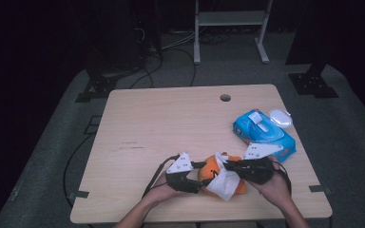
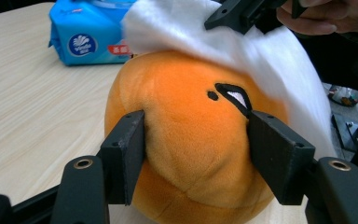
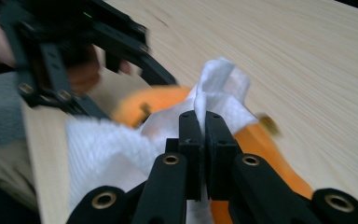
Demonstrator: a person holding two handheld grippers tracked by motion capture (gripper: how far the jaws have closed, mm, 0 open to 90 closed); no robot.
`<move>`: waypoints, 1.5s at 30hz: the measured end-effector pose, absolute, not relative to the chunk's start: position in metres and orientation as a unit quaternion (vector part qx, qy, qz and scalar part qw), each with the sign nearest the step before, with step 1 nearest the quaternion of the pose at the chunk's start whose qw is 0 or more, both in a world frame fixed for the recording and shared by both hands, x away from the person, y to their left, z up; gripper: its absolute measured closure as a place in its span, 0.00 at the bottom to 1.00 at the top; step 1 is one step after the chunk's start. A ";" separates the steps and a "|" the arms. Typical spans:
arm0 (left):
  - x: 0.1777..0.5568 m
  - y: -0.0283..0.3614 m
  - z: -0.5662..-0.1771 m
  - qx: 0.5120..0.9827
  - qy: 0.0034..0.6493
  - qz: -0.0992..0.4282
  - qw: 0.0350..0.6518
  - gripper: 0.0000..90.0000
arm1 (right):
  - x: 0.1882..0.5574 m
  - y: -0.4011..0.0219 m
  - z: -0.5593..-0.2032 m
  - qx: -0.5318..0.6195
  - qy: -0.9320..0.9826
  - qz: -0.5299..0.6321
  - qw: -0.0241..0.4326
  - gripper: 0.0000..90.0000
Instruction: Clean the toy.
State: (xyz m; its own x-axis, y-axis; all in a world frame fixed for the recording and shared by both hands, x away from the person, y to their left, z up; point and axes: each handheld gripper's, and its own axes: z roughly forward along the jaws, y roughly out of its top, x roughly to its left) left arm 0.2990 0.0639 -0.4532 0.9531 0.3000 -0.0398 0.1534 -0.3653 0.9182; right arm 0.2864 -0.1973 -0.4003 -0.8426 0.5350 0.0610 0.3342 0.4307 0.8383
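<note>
Left gripper view: orange plush toy [image 2: 193, 140] squeezed between the 2 jaws.

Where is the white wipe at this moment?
In the high view, the white wipe lies draped over the orange plush toy near the table's front edge. The right gripper pinches it, and the left gripper clamps the toy.

your way is open across the left and upper middle of the table [image 1: 161, 118] in the high view: bare wood from the left edge to the round hole [image 1: 225, 98]. at right, the blue wipes pack [image 1: 264, 132] and the white lid [image 1: 280, 117] just beside it block that side. at lower centre, the orange plush [image 1: 211, 168] under the white wipe [image 1: 223, 184] fills the gap between your left gripper [image 1: 196, 176] and right gripper [image 1: 228, 166].
</note>
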 end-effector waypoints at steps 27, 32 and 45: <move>0.293 0.060 -0.447 0.843 0.108 0.066 0.522 0.38 | 0.283 -0.188 -0.391 0.233 0.853 0.454 0.107 0.96; 0.298 0.062 -0.448 0.842 0.118 0.054 0.523 0.33 | 0.291 -0.220 -0.397 0.280 0.841 0.451 0.103 0.95; 0.291 0.056 -0.443 0.838 0.102 0.070 0.531 0.39 | 0.280 -0.185 -0.393 0.235 0.856 0.452 0.088 0.96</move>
State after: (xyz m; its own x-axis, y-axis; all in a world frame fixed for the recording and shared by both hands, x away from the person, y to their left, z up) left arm 0.2909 0.0563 -0.4428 0.9695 0.2449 0.0086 0.0970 -0.4158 0.9043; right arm 0.2802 -0.1853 -0.3928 -0.8738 0.4821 0.0631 0.3238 0.4801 0.8153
